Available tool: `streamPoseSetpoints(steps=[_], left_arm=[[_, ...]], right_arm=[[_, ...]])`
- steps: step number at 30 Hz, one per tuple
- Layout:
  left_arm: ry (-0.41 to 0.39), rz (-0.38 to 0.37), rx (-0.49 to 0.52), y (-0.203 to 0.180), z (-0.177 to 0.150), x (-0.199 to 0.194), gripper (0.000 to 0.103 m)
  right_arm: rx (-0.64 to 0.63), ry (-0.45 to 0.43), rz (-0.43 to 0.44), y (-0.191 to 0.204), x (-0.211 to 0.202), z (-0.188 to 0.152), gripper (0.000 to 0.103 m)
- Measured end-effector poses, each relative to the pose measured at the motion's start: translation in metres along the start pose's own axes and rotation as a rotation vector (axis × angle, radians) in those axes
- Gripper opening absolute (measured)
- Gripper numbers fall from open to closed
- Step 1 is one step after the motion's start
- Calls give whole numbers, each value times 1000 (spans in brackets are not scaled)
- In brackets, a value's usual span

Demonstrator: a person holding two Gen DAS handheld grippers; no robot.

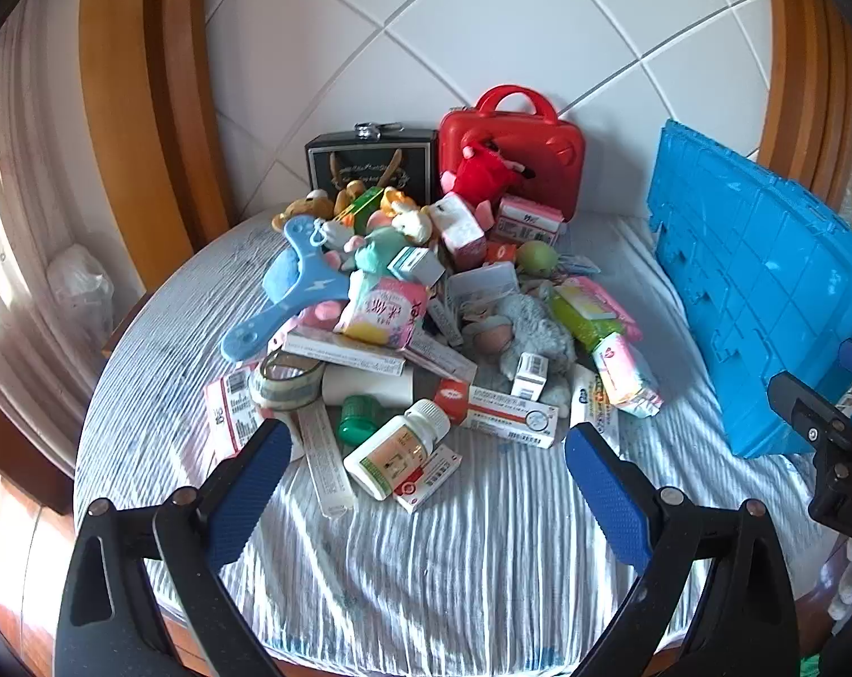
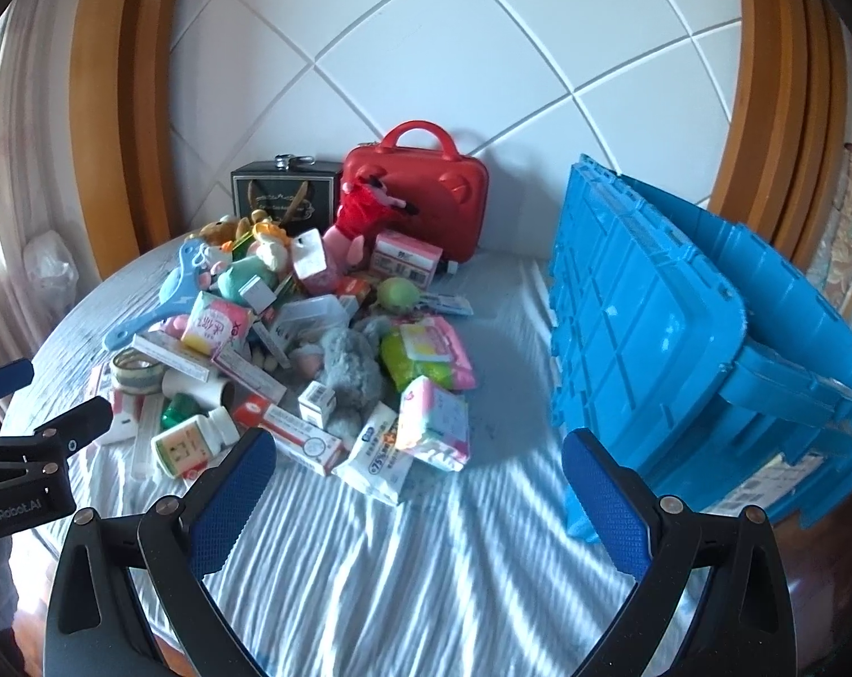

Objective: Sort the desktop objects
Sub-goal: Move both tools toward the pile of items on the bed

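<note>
A heap of medicine boxes, tissue packs and plush toys lies on the striped cloth (image 1: 454,564). At its near edge are a white pill bottle (image 1: 398,445) (image 2: 192,443), a red-and-white medicine box (image 1: 505,412) (image 2: 296,431) and a tape roll (image 1: 288,383). My left gripper (image 1: 427,429) hovers open just short of the bottle, with nothing between its blue pads. My right gripper (image 2: 419,435) is open over bare cloth, to the right of the heap, beside a wipes pack (image 2: 378,451). Each gripper shows at the edge of the other's view.
A red carry case (image 1: 516,152) (image 2: 420,192) and a black box (image 1: 369,161) (image 2: 282,192) stand against the white tiled wall behind the heap. A blue plastic crate (image 1: 753,293) (image 2: 680,338) lies tipped at the right. Wooden frames flank the wall.
</note>
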State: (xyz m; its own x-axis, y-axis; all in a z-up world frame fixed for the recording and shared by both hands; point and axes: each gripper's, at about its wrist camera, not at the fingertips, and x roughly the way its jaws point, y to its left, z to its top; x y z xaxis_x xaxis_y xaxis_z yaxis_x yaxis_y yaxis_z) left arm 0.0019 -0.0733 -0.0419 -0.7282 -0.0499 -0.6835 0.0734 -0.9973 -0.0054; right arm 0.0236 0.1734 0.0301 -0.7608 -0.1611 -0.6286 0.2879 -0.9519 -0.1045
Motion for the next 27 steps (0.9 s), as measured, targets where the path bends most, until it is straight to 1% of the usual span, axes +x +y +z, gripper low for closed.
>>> streamPoseSetpoints(steps=[4, 8, 10, 13, 16, 20, 23, 27], left_arm=[[46, 34, -35, 8, -7, 18, 99], [86, 61, -73, 14, -17, 37, 99], [111, 65, -95, 18, -23, 47, 99], [156, 95, -117, 24, -38, 65, 99], [222, 125, -145, 29, -54, 90, 99], [286, 170, -154, 30, -60, 122, 99], [315, 199, -156, 34, -55, 148, 99], [332, 224, -147, 37, -48, 175, 99]], right_arm=[[-26, 32, 38, 4, 19, 0, 103], [-61, 83, 86, 7, 43, -3, 103], [-80, 116, 116, 9, 59, -7, 103], [-109, 175, 157, 10, 84, -14, 103], [-132, 231, 183, 9, 107, -23, 103], [-158, 294, 198, 4, 135, -33, 103], [-166, 331, 195, -1, 156, -39, 103], [-163, 372, 188, -10, 179, -43, 103]])
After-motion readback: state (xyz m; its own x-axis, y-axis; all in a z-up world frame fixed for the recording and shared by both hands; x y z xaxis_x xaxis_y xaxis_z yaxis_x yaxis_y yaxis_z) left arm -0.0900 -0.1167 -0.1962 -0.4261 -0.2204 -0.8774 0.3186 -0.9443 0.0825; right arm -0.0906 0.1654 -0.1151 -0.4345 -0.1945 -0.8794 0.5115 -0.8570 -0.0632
